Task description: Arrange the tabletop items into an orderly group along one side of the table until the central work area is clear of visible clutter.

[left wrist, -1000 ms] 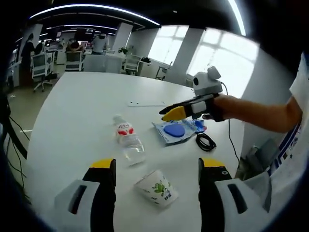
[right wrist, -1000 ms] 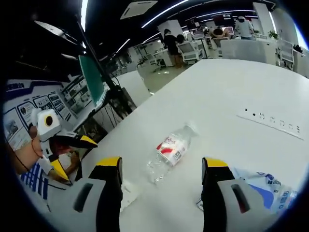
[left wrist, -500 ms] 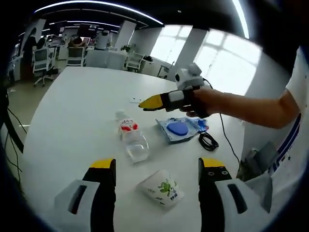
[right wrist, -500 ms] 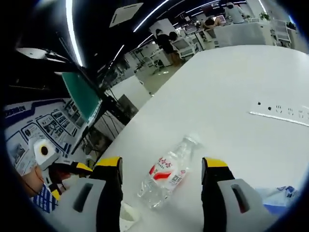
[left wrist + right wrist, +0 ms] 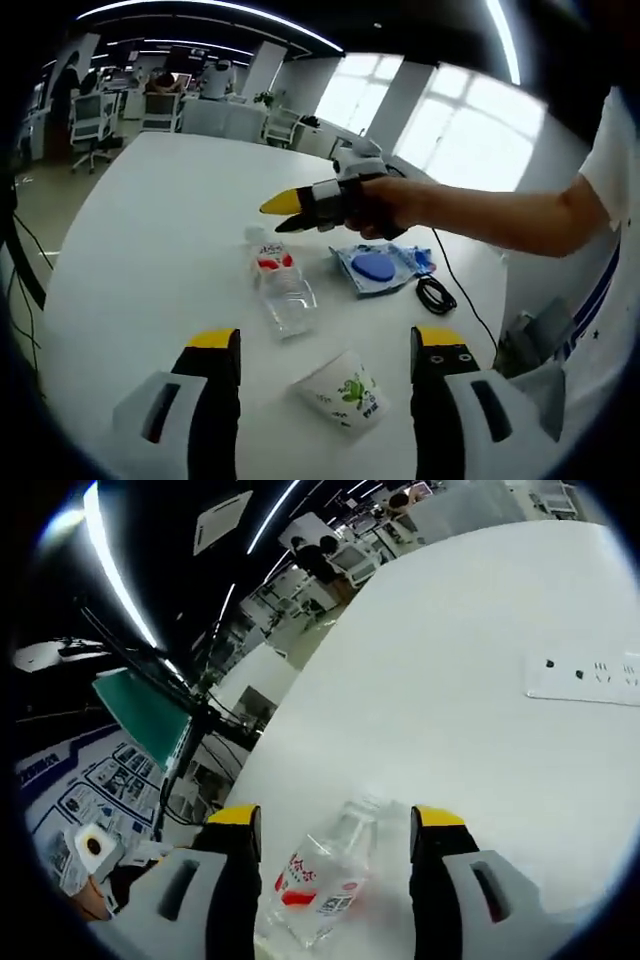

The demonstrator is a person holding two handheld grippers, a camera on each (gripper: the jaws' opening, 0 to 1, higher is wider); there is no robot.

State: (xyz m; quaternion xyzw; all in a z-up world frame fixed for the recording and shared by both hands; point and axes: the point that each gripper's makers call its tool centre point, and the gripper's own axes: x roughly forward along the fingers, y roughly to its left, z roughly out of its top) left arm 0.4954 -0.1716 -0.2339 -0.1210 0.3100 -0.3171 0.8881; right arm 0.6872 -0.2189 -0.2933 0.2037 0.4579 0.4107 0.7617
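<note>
Left tongs [image 5: 314, 345] stand wide and empty above a tipped paper cup [image 5: 343, 387] with a green cartoon print. Beyond lies a clear bottle [image 5: 281, 287], red label unreadable, on the white counter [image 5: 140, 230]. Right tongs [image 5: 334, 825], wide apart, straddle the bottle. Open-plan office behind.

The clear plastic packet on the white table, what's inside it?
Inside the clear plastic packet lies a blue oval object, seen through the wrap. Whatever lies beneath the oval is covered, and its printing is too small to read.
</note>
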